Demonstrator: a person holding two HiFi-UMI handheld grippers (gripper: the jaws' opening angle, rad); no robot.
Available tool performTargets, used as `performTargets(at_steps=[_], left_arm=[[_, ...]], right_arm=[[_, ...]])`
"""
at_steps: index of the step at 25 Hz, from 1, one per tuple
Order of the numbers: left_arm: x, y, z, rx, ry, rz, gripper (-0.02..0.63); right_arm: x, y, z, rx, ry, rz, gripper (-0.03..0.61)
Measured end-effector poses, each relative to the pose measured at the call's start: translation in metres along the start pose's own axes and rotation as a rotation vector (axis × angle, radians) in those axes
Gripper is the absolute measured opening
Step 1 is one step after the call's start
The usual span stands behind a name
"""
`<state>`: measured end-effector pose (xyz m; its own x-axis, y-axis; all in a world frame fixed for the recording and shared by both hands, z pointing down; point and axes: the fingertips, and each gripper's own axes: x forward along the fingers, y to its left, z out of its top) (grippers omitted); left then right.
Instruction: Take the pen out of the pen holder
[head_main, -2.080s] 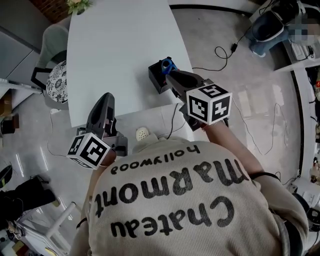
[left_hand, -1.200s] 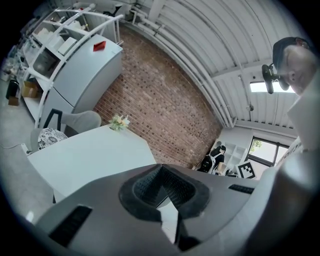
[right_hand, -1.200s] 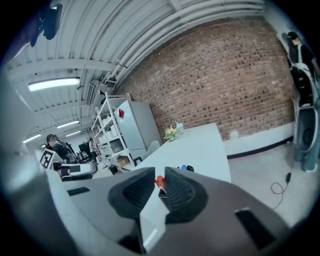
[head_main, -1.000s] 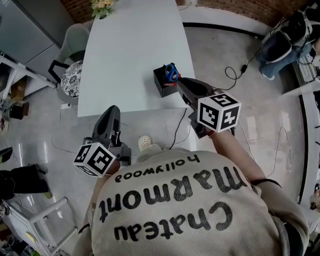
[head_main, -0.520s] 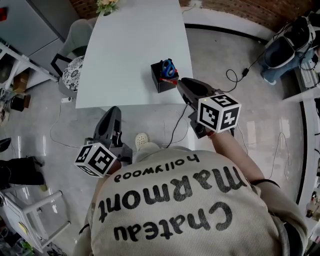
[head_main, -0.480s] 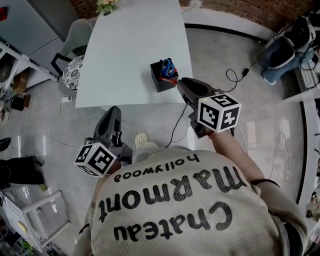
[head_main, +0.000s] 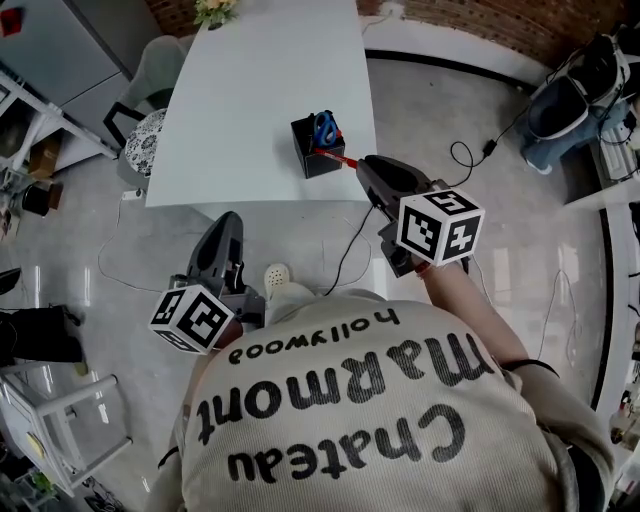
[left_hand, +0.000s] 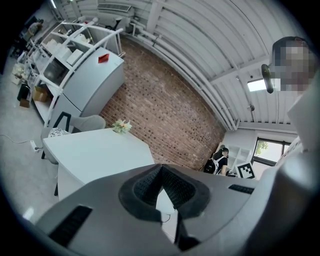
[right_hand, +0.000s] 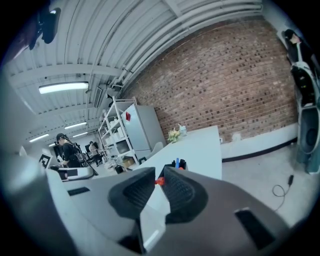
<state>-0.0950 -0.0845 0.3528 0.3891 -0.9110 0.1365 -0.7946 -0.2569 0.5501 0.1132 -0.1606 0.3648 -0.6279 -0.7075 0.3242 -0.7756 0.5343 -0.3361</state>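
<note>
A black pen holder (head_main: 312, 152) stands near the front right corner of the white table (head_main: 240, 110), with blue scissors (head_main: 323, 128) upright in it. A red pen (head_main: 340, 157) slants from the holder's right rim to my right gripper (head_main: 361, 166), which is shut on its end. In the right gripper view the pen's red end (right_hand: 159, 181) shows between the jaw tips, with the holder (right_hand: 178, 165) beyond. My left gripper (head_main: 228, 220) hangs off the table's front edge, over the floor. Its jaws meet with nothing in them (left_hand: 160, 169).
A chair (head_main: 152, 72) with a patterned cushion (head_main: 140, 140) stands at the table's left side. Flowers (head_main: 215, 10) sit at its far end. A cable (head_main: 352, 232) and a white round object (head_main: 272, 274) lie on the floor below the front edge. Bags (head_main: 570, 95) lie at the right.
My right gripper has drawn back from the holder with the red pen in it, so more of the pen shows outside the holder. The left gripper has stayed put.
</note>
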Motion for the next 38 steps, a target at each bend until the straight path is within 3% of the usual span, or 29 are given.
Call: performTargets(at_steps=[7,25,38], left_arm=[[-0.008,-0.008,-0.009,0.0,-0.014,0.002,0.0],[-0.018,-0.019,-0.045,-0.007,0.012,0.018,0.0],[-0.019,-0.007,-0.038,-0.009,0.007,0.029,0.0]], right_arm=[[-0.014,0.0,-0.006,-0.006,-0.015,0.014,0.058],[-0.023,0.018,-0.056,-0.006,0.084,0.065,0.06],[-0.002,0.039,-0.057,-0.036,0.104,0.107,0.06]])
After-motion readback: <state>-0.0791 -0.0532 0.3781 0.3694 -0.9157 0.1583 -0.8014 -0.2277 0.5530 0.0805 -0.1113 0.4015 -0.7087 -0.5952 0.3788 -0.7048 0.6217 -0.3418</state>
